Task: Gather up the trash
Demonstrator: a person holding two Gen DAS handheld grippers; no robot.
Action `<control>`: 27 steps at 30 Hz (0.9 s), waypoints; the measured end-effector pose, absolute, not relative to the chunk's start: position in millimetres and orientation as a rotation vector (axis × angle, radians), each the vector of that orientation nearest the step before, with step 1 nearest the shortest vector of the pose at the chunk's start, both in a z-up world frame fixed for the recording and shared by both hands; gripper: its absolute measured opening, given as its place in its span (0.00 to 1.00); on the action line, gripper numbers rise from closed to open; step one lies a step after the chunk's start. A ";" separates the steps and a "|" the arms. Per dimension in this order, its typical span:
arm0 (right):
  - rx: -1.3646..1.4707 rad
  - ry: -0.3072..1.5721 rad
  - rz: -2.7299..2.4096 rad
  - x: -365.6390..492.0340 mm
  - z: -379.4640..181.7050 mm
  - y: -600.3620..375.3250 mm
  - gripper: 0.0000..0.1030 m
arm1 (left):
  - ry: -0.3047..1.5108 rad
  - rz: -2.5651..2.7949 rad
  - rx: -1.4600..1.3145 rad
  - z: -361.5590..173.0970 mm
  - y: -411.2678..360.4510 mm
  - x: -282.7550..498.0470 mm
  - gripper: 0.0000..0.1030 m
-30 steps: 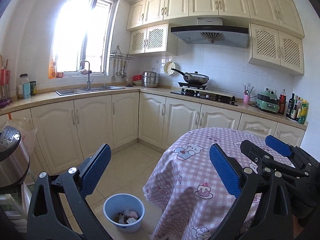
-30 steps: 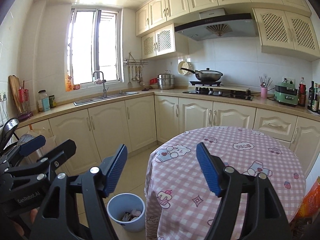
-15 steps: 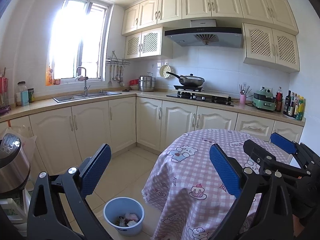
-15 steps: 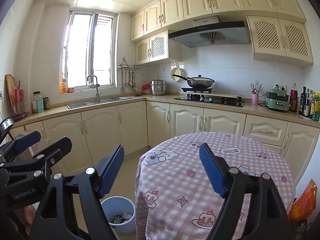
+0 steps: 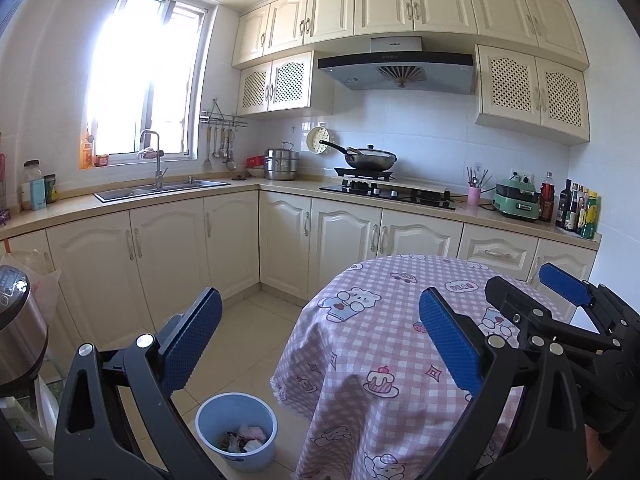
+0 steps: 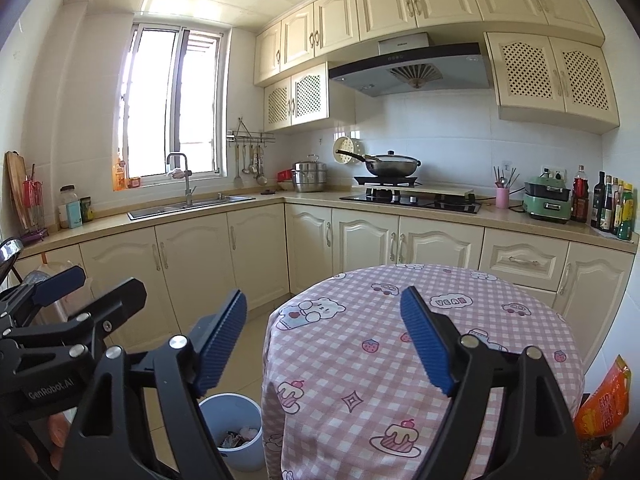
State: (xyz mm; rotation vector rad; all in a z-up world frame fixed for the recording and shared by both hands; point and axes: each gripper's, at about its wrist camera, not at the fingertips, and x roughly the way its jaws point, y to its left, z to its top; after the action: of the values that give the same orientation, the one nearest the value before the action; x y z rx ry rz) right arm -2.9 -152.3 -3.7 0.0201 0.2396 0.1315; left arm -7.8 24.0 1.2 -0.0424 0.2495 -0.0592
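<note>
A light blue trash bin [image 5: 236,432] stands on the floor left of the round table [image 5: 384,344], with crumpled trash [image 5: 246,436] inside. It also shows in the right wrist view [image 6: 234,432]. My left gripper [image 5: 316,344] is open and empty, held high over the floor and table edge. My right gripper [image 6: 324,344] is open and empty, above the table's left side. The right gripper shows at the right of the left wrist view [image 5: 560,300]. The left gripper shows at the left of the right wrist view [image 6: 60,312].
The table wears a pink checked cloth [image 6: 420,340]. Cream cabinets [image 5: 168,256] line the back with a sink [image 5: 160,190], stove [image 5: 384,192] and bottles [image 5: 576,212]. A steel cooker [image 5: 16,328] stands at far left. An orange bag [image 6: 604,400] lies right of the table.
Both grippers have lifted and pulled back a little, so the table and bin sit lower and further away in view. The jaws stay open and empty.
</note>
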 end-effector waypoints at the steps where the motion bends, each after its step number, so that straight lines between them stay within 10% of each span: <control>1: 0.021 0.241 0.132 -2.9 -4.3 -152.1 0.75 | 0.250 -0.060 -0.042 0.8 23.3 -7.3 0.93; 27: 0.032 0.255 0.127 1.0 -9.8 -159.4 0.75 | 0.263 -0.076 -0.037 -2.5 14.2 -3.1 0.93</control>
State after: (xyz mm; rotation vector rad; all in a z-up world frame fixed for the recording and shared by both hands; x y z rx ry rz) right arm 1.0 -159.4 -9.8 0.0323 0.2554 0.1274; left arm -3.1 14.2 -2.5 -0.0367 0.2631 -0.0758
